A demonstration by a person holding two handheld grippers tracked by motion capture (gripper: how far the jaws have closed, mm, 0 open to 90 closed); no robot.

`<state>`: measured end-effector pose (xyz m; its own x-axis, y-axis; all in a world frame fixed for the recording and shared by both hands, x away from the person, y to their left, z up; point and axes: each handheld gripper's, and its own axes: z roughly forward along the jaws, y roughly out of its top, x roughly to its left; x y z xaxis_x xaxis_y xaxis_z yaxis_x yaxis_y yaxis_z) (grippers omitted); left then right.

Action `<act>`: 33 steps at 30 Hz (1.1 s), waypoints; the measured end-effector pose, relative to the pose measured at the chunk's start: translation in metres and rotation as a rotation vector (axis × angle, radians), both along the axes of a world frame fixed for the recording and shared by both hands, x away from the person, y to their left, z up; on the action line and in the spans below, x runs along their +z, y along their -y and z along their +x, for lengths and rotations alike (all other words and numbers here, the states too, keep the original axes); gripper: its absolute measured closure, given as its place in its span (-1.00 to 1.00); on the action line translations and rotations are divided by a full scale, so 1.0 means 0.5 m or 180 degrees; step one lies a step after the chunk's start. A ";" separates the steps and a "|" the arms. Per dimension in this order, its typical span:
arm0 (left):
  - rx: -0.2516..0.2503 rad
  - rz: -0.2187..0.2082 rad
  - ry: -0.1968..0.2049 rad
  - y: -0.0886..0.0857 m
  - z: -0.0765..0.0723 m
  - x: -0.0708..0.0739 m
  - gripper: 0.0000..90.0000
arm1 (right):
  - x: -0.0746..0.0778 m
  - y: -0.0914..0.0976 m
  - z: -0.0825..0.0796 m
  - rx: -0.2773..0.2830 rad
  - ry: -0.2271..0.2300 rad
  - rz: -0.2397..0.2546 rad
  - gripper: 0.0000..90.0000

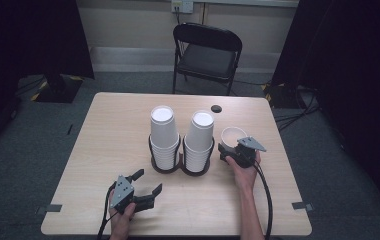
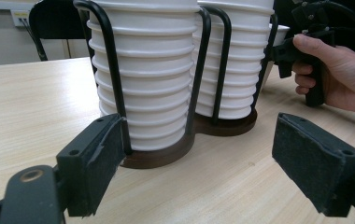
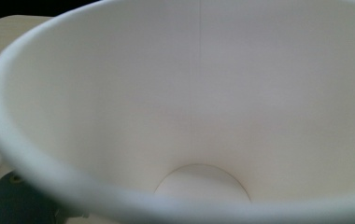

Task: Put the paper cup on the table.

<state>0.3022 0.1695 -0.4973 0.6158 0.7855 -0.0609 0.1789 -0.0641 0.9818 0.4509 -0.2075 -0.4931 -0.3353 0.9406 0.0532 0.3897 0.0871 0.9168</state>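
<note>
My right hand-held gripper grasps a single paper cup at its near rim, mouth up, just right of the two cup stacks in their black wire holder. I judge the cup very light and easy to crush, so a gentle pinch on the rim is best. My left hand-held gripper is released, jaws wide, above the surface in front of the holder.

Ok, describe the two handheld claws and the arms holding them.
Both are black. The left claw has two flat, fuzzy rectangular pads; the right claw is similar. Each carries a grey three-cornered plate and trails a black cable. The forearms are bare, no sleeves.
</note>
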 end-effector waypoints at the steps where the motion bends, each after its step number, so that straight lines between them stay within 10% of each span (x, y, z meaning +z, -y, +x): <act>1: 0.0007 -0.0006 -0.0003 0.000 0.000 0.000 -0.64 | 0.001 0.000 -0.001 -0.0005 -0.0013 -0.0016 -0.71; 18: -0.0019 -0.0027 -0.0008 -0.001 0.000 0.000 -0.64 | -0.001 0.011 -0.030 -0.0010 -0.0344 -0.0133 -0.71; 33: 0.0099 0.0009 0.0002 0.002 -0.002 0.000 -0.64 | 0.019 0.024 -0.114 -0.0123 -0.0177 0.0051 -0.70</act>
<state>0.3013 0.1686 -0.4973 0.5911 0.8045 -0.0583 0.1803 -0.0614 0.9817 0.3939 -0.2196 -0.4837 -0.2948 0.9517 0.0859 0.4429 0.0564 0.8948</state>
